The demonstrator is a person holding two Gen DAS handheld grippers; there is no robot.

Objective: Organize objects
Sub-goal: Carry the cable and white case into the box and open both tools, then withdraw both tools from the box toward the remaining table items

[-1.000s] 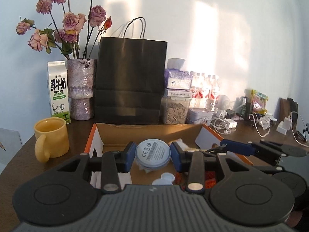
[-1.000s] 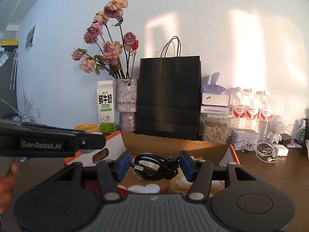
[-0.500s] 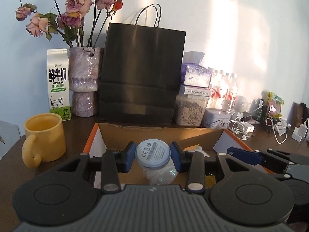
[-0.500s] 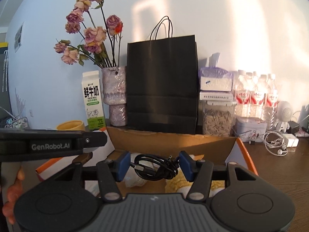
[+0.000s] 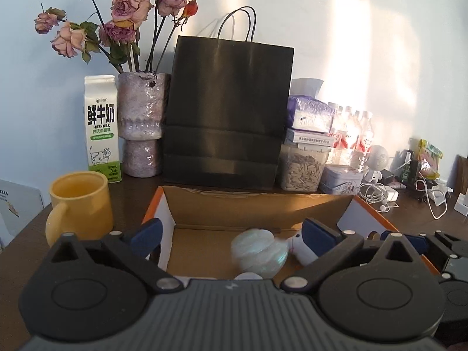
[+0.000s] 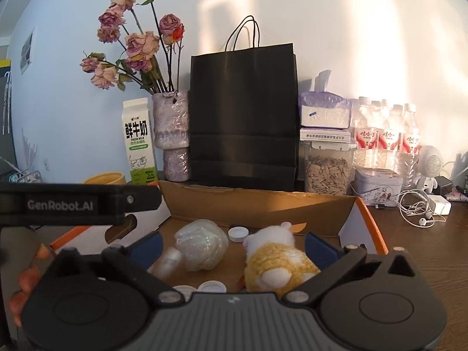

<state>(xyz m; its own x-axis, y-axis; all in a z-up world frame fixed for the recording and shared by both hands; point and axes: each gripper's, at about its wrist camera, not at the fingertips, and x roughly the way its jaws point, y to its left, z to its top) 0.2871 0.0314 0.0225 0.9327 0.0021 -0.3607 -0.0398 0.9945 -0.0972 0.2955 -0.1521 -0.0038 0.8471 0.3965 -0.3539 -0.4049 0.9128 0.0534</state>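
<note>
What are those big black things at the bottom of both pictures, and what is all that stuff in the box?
Those black things are grabbing tools. A person holds one in each hand, and each tool has a small camera looking forward along its two blue-tipped fingers. One picture comes from the left gripper, the other from the right gripper. Both are over the same cardboard box on a brown table. Both tools are just opening their fingers wide, and nothing is pinched between them now. In the box lie a shiny white bundle, a yellow and white plush toy and some white bottle caps. Behind the box stand a black paper bag, a milk carton, a vase of dried roses and a yellow mug.
</note>
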